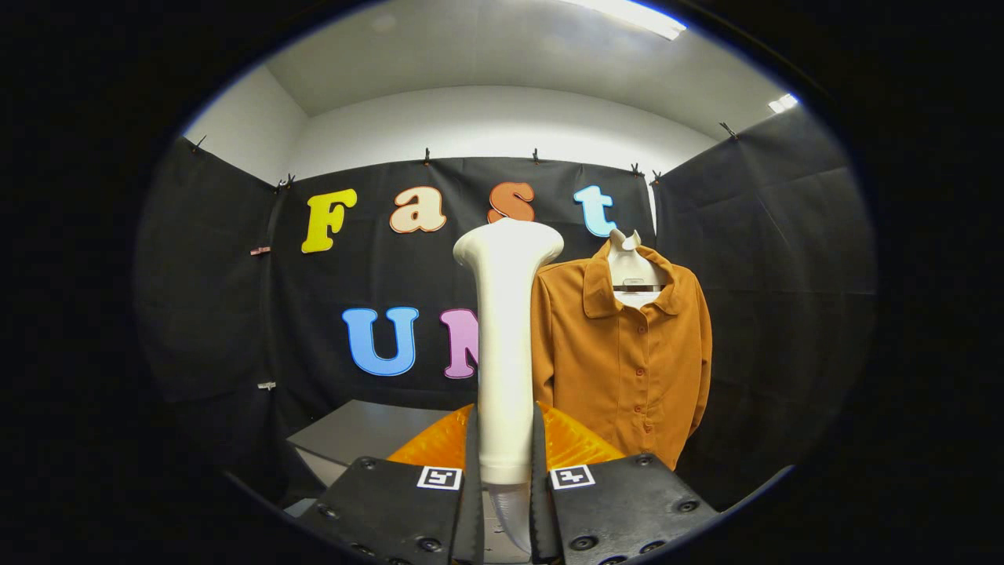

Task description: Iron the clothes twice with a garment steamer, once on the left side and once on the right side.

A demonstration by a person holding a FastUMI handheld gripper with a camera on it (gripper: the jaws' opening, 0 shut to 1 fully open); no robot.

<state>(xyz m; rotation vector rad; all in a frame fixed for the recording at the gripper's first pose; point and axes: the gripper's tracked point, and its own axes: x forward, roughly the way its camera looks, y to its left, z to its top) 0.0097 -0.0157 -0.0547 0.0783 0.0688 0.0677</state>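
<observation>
Your gripper [503, 471]: fingers clamped on steamer [504, 345], held upright between them | shirt [623, 353]: hangs on hanger just beyond, right of steamer | table [369, 431]: below, behind fingers

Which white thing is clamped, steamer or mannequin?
The tall white garment steamer, held upright between the hand-held gripper fingers. The white mannequin neck sits beyond, inside the orange shirt.

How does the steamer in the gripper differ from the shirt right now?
The white steamer is clamped upright between the fingers of the gripper; the orange shirt hangs on a form beyond them, apart. The steamer is smooth and rigid, the shirt soft, buttoned, collared. Both stand upright.
</observation>
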